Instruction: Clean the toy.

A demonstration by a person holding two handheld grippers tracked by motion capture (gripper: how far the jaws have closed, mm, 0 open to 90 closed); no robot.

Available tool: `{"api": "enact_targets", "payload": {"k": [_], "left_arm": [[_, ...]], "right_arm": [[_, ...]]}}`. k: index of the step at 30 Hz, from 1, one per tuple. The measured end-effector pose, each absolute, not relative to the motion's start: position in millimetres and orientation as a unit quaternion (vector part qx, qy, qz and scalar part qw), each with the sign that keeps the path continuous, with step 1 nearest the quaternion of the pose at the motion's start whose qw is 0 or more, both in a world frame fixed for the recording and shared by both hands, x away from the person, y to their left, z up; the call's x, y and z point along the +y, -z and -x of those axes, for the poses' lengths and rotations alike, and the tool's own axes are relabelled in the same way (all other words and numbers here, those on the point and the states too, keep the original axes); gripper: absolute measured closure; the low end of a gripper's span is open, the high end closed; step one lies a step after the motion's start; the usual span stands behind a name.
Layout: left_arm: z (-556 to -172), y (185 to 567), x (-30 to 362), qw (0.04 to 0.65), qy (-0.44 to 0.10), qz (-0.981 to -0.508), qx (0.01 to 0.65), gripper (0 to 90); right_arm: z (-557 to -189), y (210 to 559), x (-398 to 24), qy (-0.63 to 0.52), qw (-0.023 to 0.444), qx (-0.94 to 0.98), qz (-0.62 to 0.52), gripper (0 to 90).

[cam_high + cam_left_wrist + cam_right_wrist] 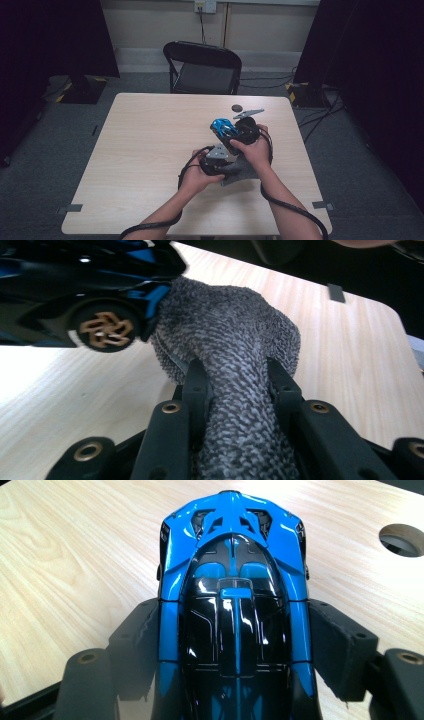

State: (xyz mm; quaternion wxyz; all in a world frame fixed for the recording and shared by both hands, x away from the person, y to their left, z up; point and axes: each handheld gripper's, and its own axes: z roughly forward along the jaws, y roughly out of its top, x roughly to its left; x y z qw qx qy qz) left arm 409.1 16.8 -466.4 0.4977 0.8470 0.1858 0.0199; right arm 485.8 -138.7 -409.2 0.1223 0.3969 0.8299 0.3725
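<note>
Both forearms enter from bottom edge of high view, hands meeting over right-centre of table (150,150).

Left gripper (220,159): low over table, angled toward the other; 2 jaws narrow, clamped on bunched grey cloth (235,365), which bulges out past jaw tips and touches car's side by gold-spoked wheel (106,330).

Right gripper (246,129): above and beyond left one, hand wrapped over its body; jaws wide, pads pressed against both flanks of blue-and-black toy car (232,605), held lengthwise, nose pointing away, above tabletop.

Round hole (402,540) in table nearby.
</note>
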Motion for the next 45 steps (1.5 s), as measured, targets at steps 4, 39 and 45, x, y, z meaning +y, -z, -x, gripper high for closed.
{"api": "enact_targets", "payload": {"k": [4, 39, 45], "left_arm": [[-406.4, 466.9, 20.2, 0.496, -0.019, -0.849, 0.183, 69.1], [-423.0, 462.8, 130.1, 0.487, -0.078, -0.828, 0.267, 69.0], [-427.1, 464.3, 142.8, 0.489, -0.089, -0.82, 0.282, 68.9]], "right_arm": [[-487.2, 409.0, -142.5, -0.374, 0.123, 0.826, -0.402, 28.3], [-485.1, 441.1, -182.6, -0.343, 0.12, 0.825, -0.434, 28.3], [-482.8, 451.0, -188.8, -0.336, 0.116, 0.826, -0.437, 28.3]]}}
